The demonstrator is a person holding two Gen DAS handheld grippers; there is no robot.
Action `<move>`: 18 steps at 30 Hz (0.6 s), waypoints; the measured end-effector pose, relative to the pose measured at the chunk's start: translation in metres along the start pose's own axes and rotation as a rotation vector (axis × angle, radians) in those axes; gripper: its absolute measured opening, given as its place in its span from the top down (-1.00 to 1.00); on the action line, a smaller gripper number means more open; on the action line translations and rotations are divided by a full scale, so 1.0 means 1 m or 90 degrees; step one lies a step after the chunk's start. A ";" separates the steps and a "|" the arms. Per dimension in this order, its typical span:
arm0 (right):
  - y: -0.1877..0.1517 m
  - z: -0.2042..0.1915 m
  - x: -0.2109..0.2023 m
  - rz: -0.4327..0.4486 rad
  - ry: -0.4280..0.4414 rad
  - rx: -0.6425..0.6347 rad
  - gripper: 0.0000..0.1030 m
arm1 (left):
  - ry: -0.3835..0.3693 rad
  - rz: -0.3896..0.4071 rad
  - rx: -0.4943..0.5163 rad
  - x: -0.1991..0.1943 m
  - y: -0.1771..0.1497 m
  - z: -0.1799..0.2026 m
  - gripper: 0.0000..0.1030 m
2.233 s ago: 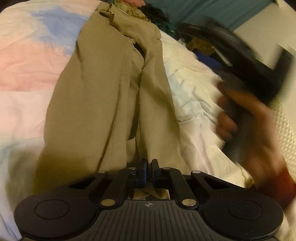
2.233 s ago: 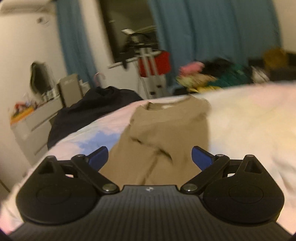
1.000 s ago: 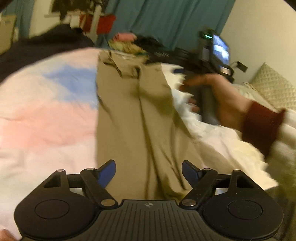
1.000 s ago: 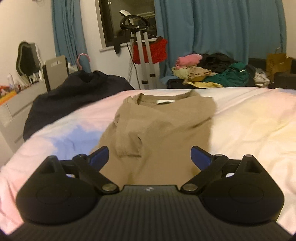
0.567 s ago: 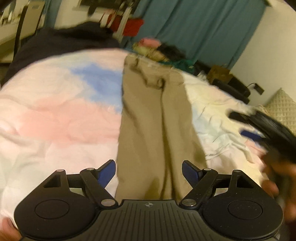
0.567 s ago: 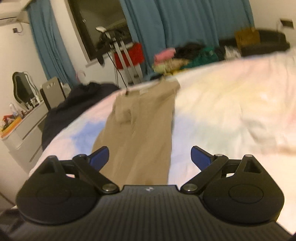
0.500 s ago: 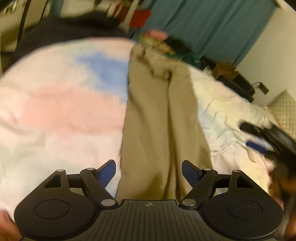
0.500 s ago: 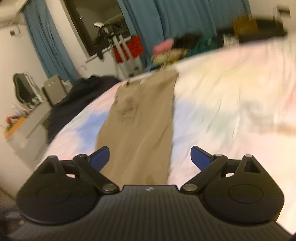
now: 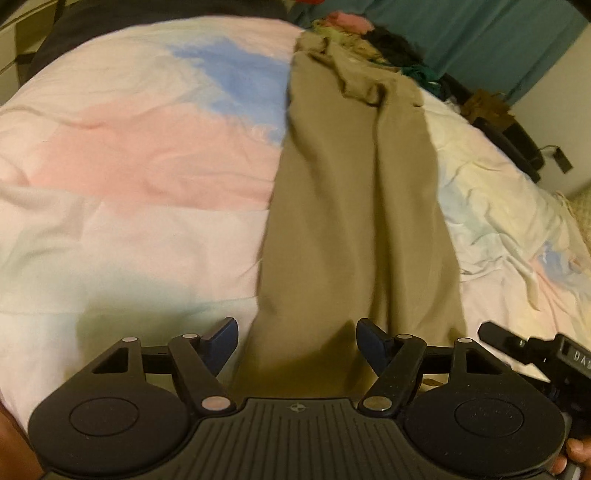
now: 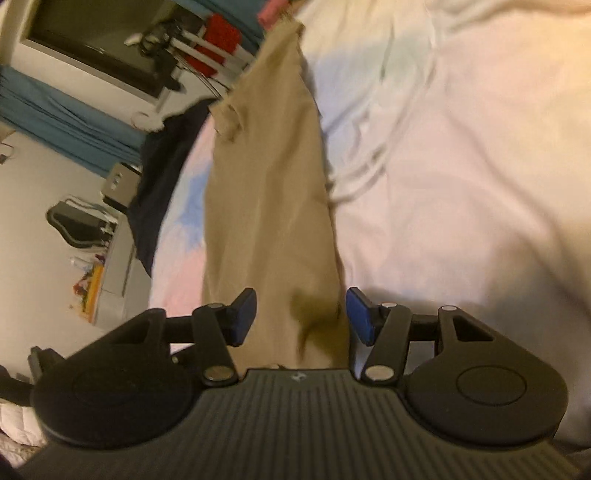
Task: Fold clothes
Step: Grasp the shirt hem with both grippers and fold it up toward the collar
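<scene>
The left gripper (image 9: 296, 345) hung over the near hem of the khaki shirt (image 9: 354, 206), its jaws standing fairly wide and closing, the hem's left part between the blue pads (image 9: 221, 341) though neither pad pressed on the cloth. The right gripper (image 10: 301, 315) was at the same near hem, further toward the shirt's right edge, its jaws narrower and also closing; the cloth (image 10: 266, 206) lay between its pads (image 10: 359, 314), and no pinch showed yet (the picture was blurred there). In the left wrist view the tip of the right gripper (image 9: 532, 349) sat just beside the shirt's near right corner, with a fingertip (image 9: 578, 450) of the person's hand at the frame's lower edge.

The shirt lay lengthwise on the bed, folded into a long narrow strip with its collar end far from both grippers and a sleeve bunched near that end. It rested on a rumpled bedcover (image 9: 140, 155) in pale pink, blue and cream. Beyond the bed's far end sat a heap of clothes (image 9: 354, 31) against teal curtains (image 9: 480, 40), and a dark garment (image 10: 166, 155) draped off the bed's left side.
</scene>
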State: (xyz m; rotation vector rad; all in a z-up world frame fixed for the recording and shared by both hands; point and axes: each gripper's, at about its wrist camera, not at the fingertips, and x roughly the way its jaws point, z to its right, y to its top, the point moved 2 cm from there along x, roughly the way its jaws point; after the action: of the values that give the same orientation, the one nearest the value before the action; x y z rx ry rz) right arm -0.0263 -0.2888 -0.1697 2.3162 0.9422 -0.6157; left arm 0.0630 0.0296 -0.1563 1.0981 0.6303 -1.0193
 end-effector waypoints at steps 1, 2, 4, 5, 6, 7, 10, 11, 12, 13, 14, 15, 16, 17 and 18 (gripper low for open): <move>-0.001 0.000 0.002 -0.006 -0.008 0.001 -0.11 | 0.001 -0.007 -0.008 0.002 -0.001 -0.002 -0.45; -0.001 0.000 0.003 -0.010 -0.017 0.002 -0.12 | -0.004 -0.012 -0.013 0.005 -0.001 -0.003 -0.48; -0.002 0.000 0.006 -0.015 -0.034 0.006 -0.12 | -0.007 -0.014 -0.022 0.008 -0.001 -0.005 -0.51; -0.003 0.001 0.006 -0.017 -0.037 0.009 -0.12 | -0.008 -0.015 -0.026 0.010 -0.001 -0.006 -0.51; -0.003 0.002 0.006 -0.018 -0.038 0.012 -0.11 | -0.008 -0.016 -0.030 0.011 -0.001 -0.006 -0.51; -0.004 0.004 0.005 -0.019 -0.039 0.015 -0.11 | -0.010 -0.018 -0.028 0.012 -0.001 -0.006 -0.52; -0.008 0.007 0.005 -0.036 -0.017 0.038 -0.11 | -0.028 -0.028 -0.027 0.014 -0.003 -0.004 -0.51; -0.009 0.010 0.006 -0.046 -0.002 0.053 -0.11 | -0.038 -0.031 -0.031 0.013 -0.004 -0.005 -0.43; -0.012 0.012 0.007 -0.058 0.019 0.072 -0.11 | -0.054 -0.034 -0.045 0.012 -0.005 -0.008 -0.39; -0.014 0.014 0.007 -0.068 0.036 0.088 -0.10 | -0.071 -0.037 -0.062 0.011 -0.005 -0.012 -0.31; -0.016 0.014 0.007 -0.074 0.048 0.096 -0.10 | -0.092 -0.041 -0.082 0.009 -0.006 -0.017 -0.17; -0.017 0.013 0.006 -0.079 0.059 0.098 -0.10 | -0.110 -0.044 -0.102 0.008 -0.006 -0.021 -0.10; -0.018 0.011 0.005 -0.082 0.069 0.096 -0.09 | -0.127 -0.046 -0.122 0.006 -0.006 -0.026 0.02; -0.019 0.009 0.004 -0.084 0.076 0.093 -0.04 | -0.139 -0.048 -0.139 0.006 -0.007 -0.031 0.14; -0.020 0.008 0.003 -0.084 0.076 0.088 0.24 | -0.150 -0.050 -0.156 0.006 -0.007 -0.035 0.18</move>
State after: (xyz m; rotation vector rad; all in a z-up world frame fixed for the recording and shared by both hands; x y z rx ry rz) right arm -0.0404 -0.2808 -0.1832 2.4502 1.1488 -0.6184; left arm 0.0610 0.0597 -0.1772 0.7317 0.5921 -1.0888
